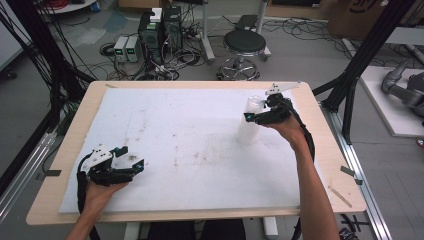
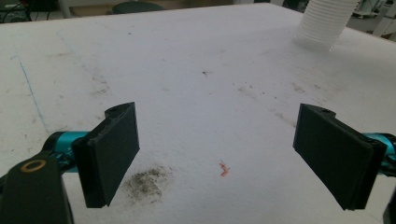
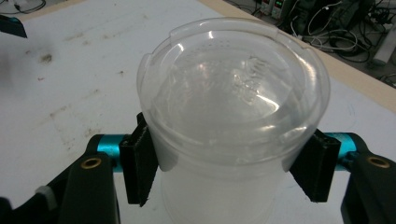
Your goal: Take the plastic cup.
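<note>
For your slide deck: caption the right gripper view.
Right gripper shut on the top cup of a clear plastic cup stack.

Bright, even light; slight softness

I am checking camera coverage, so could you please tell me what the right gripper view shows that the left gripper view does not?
Right gripper view: the right gripper closed on the top clear cup, a pad on each side under its rim, with the wooden table edge and floor cables behind.

Left gripper view: the left gripper open with nothing between its pads, above a dark smudge and a small red mark, and the ribbed lower side of the cup stack far off.

Both: the stained white foam mat and the stack of cups.
</note>
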Demonstrator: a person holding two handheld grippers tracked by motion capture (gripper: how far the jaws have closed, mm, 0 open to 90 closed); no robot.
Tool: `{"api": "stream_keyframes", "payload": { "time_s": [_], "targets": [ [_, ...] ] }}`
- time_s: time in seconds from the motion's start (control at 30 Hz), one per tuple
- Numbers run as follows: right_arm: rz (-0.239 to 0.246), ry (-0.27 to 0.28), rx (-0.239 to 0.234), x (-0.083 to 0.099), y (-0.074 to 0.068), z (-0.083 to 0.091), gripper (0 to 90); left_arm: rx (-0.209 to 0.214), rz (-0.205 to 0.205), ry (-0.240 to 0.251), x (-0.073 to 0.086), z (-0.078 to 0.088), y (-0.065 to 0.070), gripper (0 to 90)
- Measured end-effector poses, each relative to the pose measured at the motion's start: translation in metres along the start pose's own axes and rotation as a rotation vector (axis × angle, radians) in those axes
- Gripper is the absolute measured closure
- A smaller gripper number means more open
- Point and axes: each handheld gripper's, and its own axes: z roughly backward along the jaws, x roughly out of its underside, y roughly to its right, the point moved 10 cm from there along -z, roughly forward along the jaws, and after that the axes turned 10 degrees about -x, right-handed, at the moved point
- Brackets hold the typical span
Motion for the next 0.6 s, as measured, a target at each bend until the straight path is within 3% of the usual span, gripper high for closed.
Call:
{"api": "stream_keyframes", "payload": {
  "time_s": [0.4,0.6],
  "targets": [
    [0.032,0.045,0.010,-0.043,-0.011,0.023,34.1,0.003,-0.006,0.001,0.000,0.000,0.000,14.2],
    [0.053,0.042,0.021,-0.061,-0.016,0.036,34.1,0.005,0.004,-0.004,0.000,-0.001,0.000,14.2]
  ]
}}
